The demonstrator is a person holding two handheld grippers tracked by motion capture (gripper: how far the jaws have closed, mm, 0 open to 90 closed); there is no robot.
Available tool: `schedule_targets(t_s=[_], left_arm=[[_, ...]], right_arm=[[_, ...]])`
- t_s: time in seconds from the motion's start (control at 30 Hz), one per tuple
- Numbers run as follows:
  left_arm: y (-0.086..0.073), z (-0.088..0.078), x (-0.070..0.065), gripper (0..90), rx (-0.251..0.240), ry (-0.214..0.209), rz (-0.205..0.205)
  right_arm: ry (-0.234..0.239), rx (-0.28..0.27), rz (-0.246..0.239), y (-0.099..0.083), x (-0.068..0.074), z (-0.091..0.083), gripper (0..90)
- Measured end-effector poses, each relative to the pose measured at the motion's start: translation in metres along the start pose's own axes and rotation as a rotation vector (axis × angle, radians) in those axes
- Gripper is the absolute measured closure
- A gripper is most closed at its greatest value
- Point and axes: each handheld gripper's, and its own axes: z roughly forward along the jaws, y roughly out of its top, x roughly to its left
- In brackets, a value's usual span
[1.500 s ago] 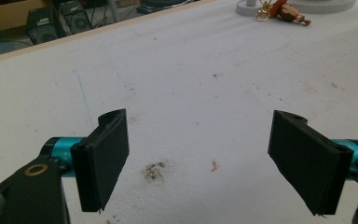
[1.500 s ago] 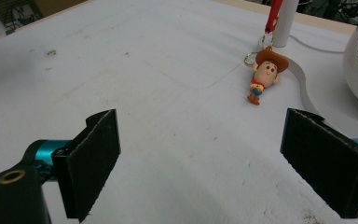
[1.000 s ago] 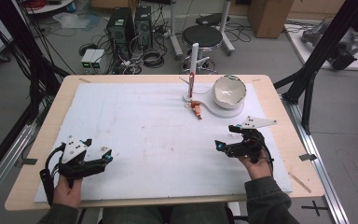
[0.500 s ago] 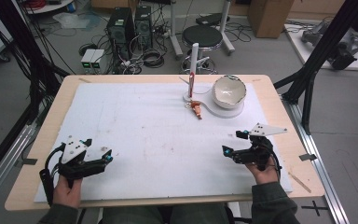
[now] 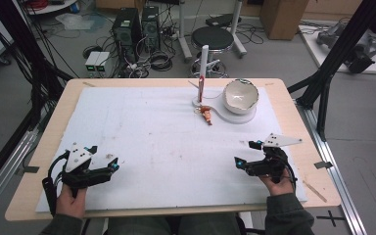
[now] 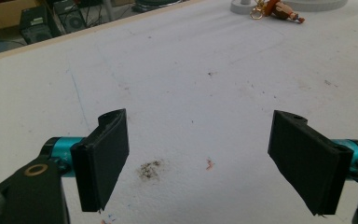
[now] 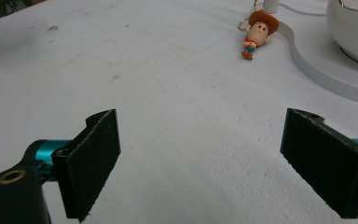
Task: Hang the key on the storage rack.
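Note:
A small cowboy figure keychain (image 5: 206,114) (image 7: 256,33) (image 6: 282,9) lies on the white mat just in front of a white stand (image 5: 235,115). The stand carries an upright peg (image 5: 203,66) and a white bowl (image 5: 241,95) (image 7: 354,25). My left gripper (image 5: 107,164) (image 6: 200,158) rests at the near left of the mat, open, with nothing between its jaws. My right gripper (image 5: 247,154) (image 7: 200,163) sits at the near right, open and empty, well short of the figure.
The white mat (image 5: 152,142) covers most of a wooden table (image 5: 54,122). Beyond the far edge stand a black stool (image 5: 215,36), computer towers (image 5: 137,24) and loose cables on the floor. A black frame leg (image 5: 333,73) rises at the right.
My right gripper has drawn back toward the near edge and slightly rightward. The left gripper has stayed put.

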Motion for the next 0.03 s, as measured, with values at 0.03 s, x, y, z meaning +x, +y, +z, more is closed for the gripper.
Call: schedule_targets(t_s=[0.03], left_arm=[[-0.0001,0.0002,-0.0001,20.7,0.000,-0.003,-0.001]], right_arm=[[0.002,-0.001,0.001,0.0002,0.0002,0.0002,10.9]])
